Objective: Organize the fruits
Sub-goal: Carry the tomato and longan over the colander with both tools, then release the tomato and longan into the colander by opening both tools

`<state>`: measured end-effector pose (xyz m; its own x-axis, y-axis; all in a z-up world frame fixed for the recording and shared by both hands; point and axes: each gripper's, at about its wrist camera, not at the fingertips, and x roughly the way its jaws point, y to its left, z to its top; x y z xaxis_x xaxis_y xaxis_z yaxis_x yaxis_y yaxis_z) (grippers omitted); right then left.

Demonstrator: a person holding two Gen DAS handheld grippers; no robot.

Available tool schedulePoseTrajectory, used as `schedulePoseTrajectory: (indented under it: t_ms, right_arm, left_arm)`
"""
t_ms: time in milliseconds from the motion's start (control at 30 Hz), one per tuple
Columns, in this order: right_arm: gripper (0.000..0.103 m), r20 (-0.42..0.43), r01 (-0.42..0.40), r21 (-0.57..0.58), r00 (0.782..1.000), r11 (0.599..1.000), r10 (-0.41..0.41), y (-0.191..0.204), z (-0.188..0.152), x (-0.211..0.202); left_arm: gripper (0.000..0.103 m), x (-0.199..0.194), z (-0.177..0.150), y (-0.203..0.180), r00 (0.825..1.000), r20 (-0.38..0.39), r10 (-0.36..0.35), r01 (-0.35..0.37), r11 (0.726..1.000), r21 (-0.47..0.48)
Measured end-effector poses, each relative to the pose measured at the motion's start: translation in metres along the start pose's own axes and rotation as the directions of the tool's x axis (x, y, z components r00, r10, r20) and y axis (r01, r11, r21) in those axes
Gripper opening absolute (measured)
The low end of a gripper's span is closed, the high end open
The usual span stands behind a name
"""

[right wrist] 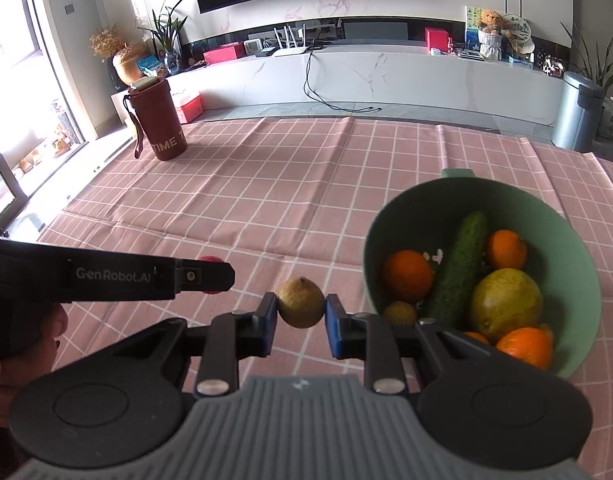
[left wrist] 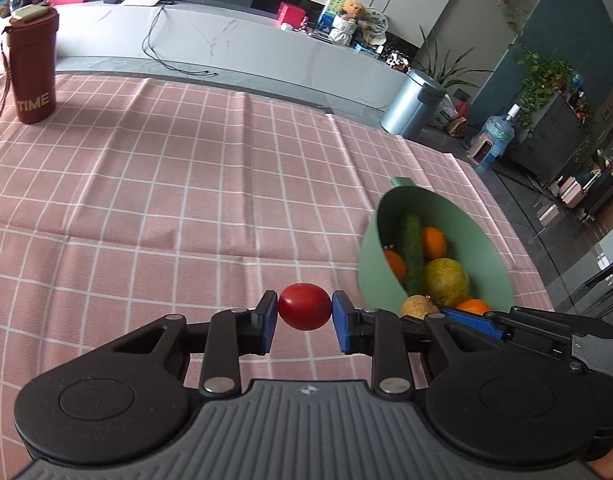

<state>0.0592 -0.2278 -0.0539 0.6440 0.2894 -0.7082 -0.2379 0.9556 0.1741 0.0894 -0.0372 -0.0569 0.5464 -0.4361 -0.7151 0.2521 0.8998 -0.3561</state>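
Both tongs are full. The left tongs squeeze a red tomato between their blue pads. The right tongs squeeze a small brown fruit, round with a little tip on top; what kind it is I can't say for sure. Both things hang in the air over the pink checked cloth on the bench, not touching it.

The green bowl sits on the cloth just to the right of the tongs. Inside it lie a cucumber, some oranges, a big yellow-green fruit and one more small brown one. A red cup stands far off at the back of the bench.

So the step in hand looks like carrying: each hand has picked up one piece and is holding it up, with the bowl close by.

Next, I think, each piece has to go over the bowl's rim and be let go low down, so it does not bounce out. The bowl is fairly full, so each one needs a free spot. The two tongs are side by side and close, so one should go first. The tomato is soft, so no harder squeeze.
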Motion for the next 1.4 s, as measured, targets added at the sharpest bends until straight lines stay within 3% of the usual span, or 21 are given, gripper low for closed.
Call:
schedulePoseTrajectory:
  t_ms: [333,733,900,1067,1400]
  right_arm:
    - [0.021,-0.017,0.015,-0.017,1.0,1.0,-0.015,-0.067,0.014,-0.047]
    - [0.021,-0.141,0.013,-0.118,0.99,0.993,-0.03,-0.117,0.025,-0.02]
    - [0.021,-0.195,-0.053,-0.181,0.981,0.982,0.017,-0.113,0.028,-0.003]
    - [0.021,-0.24,-0.08,-0.222,0.971,0.972,0.025,-0.11,0.028,0.017]
    - [0.022,-0.266,-0.1,-0.24,0.963,0.966,0.034,-0.11,0.025,0.033]
  left_arm:
    - [0.033,0.026,0.019,-0.07,0.996,-0.066,-0.062,0.071,0.988,0.139]
    - [0.033,0.091,0.026,-0.1,0.965,-0.261,-0.04,0.097,0.973,0.209]
    - [0.033,0.108,0.029,-0.099,0.949,-0.315,0.011,0.062,0.973,0.221]
    - [0.033,0.119,0.035,-0.095,0.93,-0.366,0.014,0.074,0.971,0.225]
    - [0.033,0.124,0.037,-0.097,0.922,-0.386,0.025,0.084,0.961,0.263]
